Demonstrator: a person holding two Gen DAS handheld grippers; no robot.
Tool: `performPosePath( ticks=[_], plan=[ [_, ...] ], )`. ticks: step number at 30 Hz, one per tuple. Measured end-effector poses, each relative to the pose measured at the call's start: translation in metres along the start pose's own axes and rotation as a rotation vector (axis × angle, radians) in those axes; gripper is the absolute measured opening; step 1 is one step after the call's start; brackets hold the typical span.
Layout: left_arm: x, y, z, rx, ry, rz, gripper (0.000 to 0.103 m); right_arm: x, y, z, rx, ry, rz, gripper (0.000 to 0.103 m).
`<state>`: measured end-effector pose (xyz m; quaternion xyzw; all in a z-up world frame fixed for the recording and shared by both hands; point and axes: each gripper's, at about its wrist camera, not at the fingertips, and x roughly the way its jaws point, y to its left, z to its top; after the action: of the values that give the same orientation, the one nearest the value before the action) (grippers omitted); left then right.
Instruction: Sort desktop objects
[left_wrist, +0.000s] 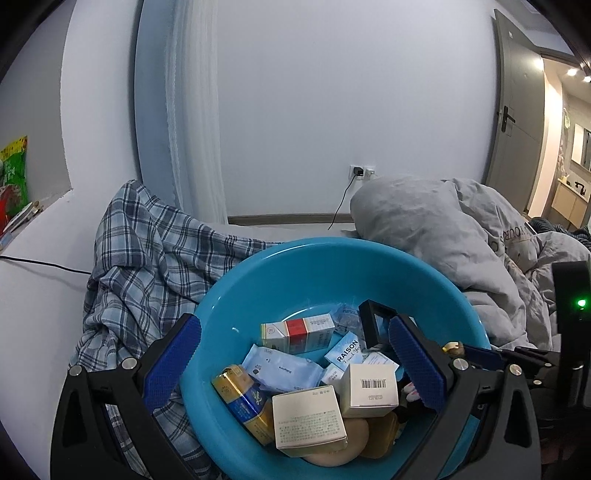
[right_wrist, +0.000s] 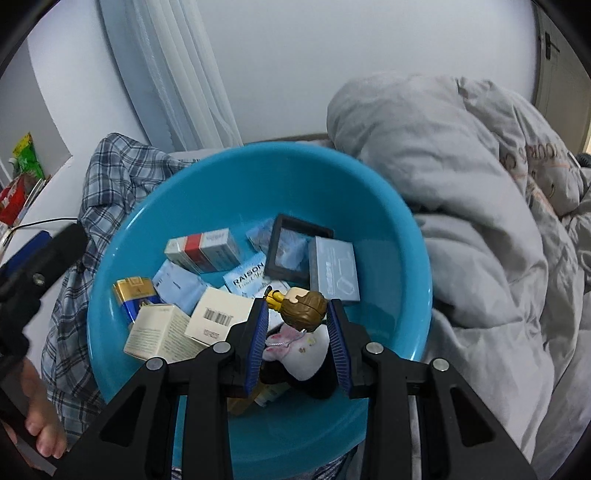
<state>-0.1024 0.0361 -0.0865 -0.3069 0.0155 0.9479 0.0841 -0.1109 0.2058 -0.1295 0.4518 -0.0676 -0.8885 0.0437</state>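
A blue basin (left_wrist: 280, 266) (right_wrist: 369, 184) sits on the bed with several small boxes and packs in it: a red-and-white box (left_wrist: 299, 332) (right_wrist: 203, 251), a gold-and-blue box (left_wrist: 243, 398), a barcoded white box (left_wrist: 369, 387) and a black frame (right_wrist: 295, 251). My left gripper (left_wrist: 295, 325) is open wide, one finger outside the basin's left wall, the other over its contents. My right gripper (right_wrist: 297, 306) is shut on a small toy figure (right_wrist: 301, 308) with brown hair, held low over the basin's near right side. The figure's head (left_wrist: 453, 347) also shows in the left wrist view.
A plaid shirt (left_wrist: 147, 258) lies bunched left of the basin and a grey duvet (right_wrist: 461, 221) is piled on its right. A white soft toy (right_wrist: 303, 350) lies under my right fingers. A cable (left_wrist: 44, 264) crosses the sheet, and a person's hand (right_wrist: 40, 428) shows bottom left.
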Motion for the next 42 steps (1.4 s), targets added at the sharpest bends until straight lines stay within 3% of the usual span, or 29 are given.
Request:
performPosePath(
  ticks=[14,16,18,19,37,42],
  plan=[
    [-0.003,0.002,0.001,-0.009,-0.009,-0.011,0.103,0.002,0.004,0.0,-0.03,0.009,-0.038,0.032],
    [-0.004,0.001,0.002,-0.008,-0.012,-0.012,0.103,0.0,0.003,0.002,-0.026,0.001,-0.034,0.037],
    [-0.006,0.0,0.003,-0.004,-0.022,-0.013,0.103,-0.004,0.003,0.002,-0.025,-0.018,-0.033,0.059],
    [-0.007,0.0,0.003,-0.002,-0.026,-0.014,0.103,-0.006,0.003,0.002,-0.027,-0.029,-0.036,0.06],
    [-0.035,0.001,0.015,-0.01,-0.112,-0.023,0.103,-0.06,0.003,0.018,-0.022,-0.182,-0.053,0.061],
    [-0.055,-0.003,0.024,-0.009,-0.161,-0.034,0.103,-0.078,0.004,0.02,-0.02,-0.226,-0.054,0.068]
  ],
)
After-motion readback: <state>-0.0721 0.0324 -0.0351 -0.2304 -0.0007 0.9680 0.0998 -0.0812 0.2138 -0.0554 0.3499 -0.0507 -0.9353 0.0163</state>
